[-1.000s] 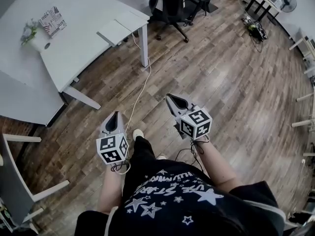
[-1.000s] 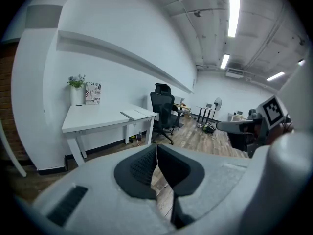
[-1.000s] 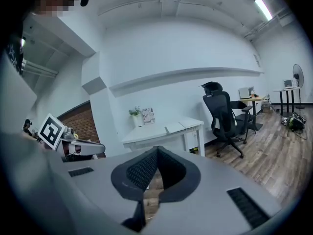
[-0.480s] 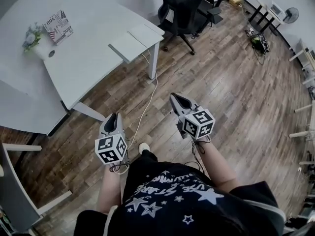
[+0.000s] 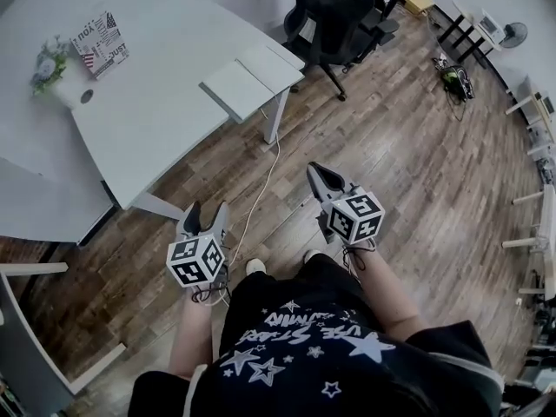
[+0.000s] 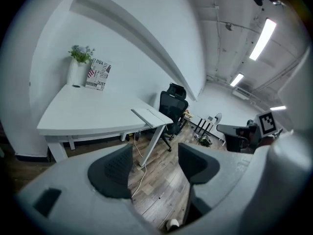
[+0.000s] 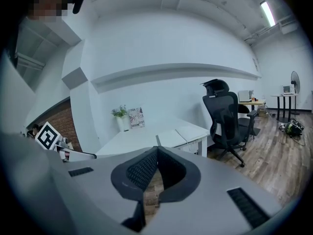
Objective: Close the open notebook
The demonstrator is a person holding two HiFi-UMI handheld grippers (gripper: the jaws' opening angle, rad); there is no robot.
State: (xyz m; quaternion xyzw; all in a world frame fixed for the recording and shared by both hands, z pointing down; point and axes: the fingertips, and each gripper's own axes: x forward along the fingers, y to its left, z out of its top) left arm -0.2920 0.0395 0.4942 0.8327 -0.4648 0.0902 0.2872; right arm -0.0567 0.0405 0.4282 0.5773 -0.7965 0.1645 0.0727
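Observation:
The open notebook [image 5: 250,78] lies flat with white pages at the near right corner of the white desk [image 5: 148,124]; it also shows as the notebook [image 6: 150,115] in the left gripper view and the notebook [image 7: 179,135] in the right gripper view. My left gripper [image 5: 207,212] hangs over the wood floor short of the desk. Its jaws have just been opening and stand open with nothing between them [image 6: 155,155]. My right gripper [image 5: 314,171] is shut and empty, its tips meeting [image 7: 157,150], also over the floor and well short of the notebook.
A black office chair [image 5: 337,11] stands just right of the desk corner. A white cable [image 5: 259,189] trails from the desk across the floor. At the desk's far left are a potted plant [image 5: 48,63] and a printed card [image 5: 101,42]. More desks and a fan [image 5: 513,33] stand far right.
The desk and notebook have drawn nearer as both grippers travelled forward over the floor. The left jaws went from shut to wide open; the right jaws stayed shut.

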